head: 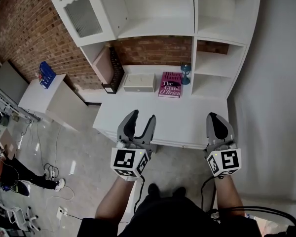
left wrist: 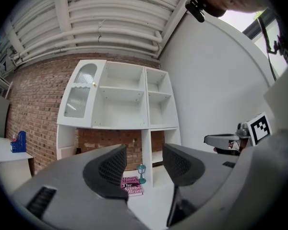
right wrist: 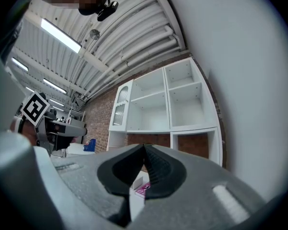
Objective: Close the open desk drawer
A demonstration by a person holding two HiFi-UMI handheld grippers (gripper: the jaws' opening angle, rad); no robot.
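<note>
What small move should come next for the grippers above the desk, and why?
Probably lower the right gripper toward the front edge of the desk. Both it and the left gripper hover over the desk, touching nothing. Its tongs are shut, a blunt end for pushing, while the left's are apart. The drawer front isn't clearly in view.

The person holds both grippers out in front, level with each other and well apart, both pointing forward, away from the body. The left gripper has its jaws spread, with a clear gap and nothing between them. The right gripper has its jaws pressed together at the tips, gripping nothing. The left forearm and right forearm run back toward the torso, roughly parallel.
</note>
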